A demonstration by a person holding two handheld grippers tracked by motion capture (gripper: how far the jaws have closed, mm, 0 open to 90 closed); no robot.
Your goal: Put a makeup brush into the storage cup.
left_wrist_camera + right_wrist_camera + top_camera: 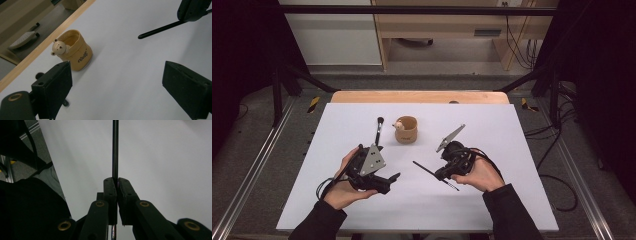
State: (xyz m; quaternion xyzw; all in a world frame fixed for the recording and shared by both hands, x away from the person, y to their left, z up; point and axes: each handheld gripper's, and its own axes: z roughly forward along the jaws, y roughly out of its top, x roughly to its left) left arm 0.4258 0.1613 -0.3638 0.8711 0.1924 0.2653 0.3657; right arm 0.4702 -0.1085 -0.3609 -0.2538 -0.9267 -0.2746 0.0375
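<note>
A tan cup with a small bear figure on its rim stands at the middle of the white table. In the left gripper view the cup sits ahead and to the left. My left gripper is open and holds nothing; its jaws stand wide over bare table. My right gripper is shut on a thin black stick, which pokes out towards the left. In the right gripper view the stick runs straight up from the pinched jaws of the right gripper.
A black brush lies on the table left of the cup, close to my left gripper. A wooden strip edges the table's far side. Black frame posts and cables stand around the table.
</note>
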